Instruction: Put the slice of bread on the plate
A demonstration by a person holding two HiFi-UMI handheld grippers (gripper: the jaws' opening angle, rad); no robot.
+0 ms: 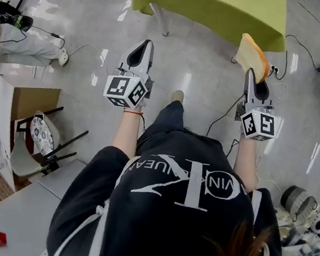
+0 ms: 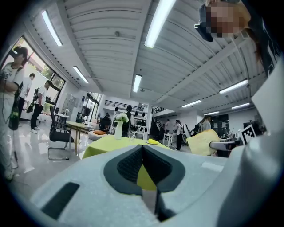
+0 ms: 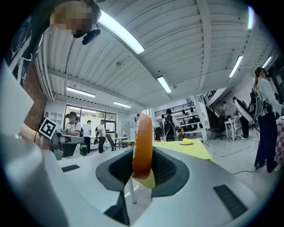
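Right tongs (image 1: pixel 253 73) are pinching the tan-crusted slice of bread (image 1: pixel 253 56) on edge over the glossy grey floor (image 1: pixel 201 72), short of the lime-green clothed surface (image 1: pixel 220 10); left tongs (image 1: pixel 142 50) are sitting pressed together, empty. Gentle pressure is mattering now, I'd judge

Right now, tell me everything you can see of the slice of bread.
The slice of bread has a pale yellow face and an orange-brown crust, and looks soft and whole. It stands on edge, clamped by its lower part between the jaws of the right gripper, with most of it sticking out past them. Nothing else touches it. In the head view it is over the grey floor, just short of the table with the green cloth.
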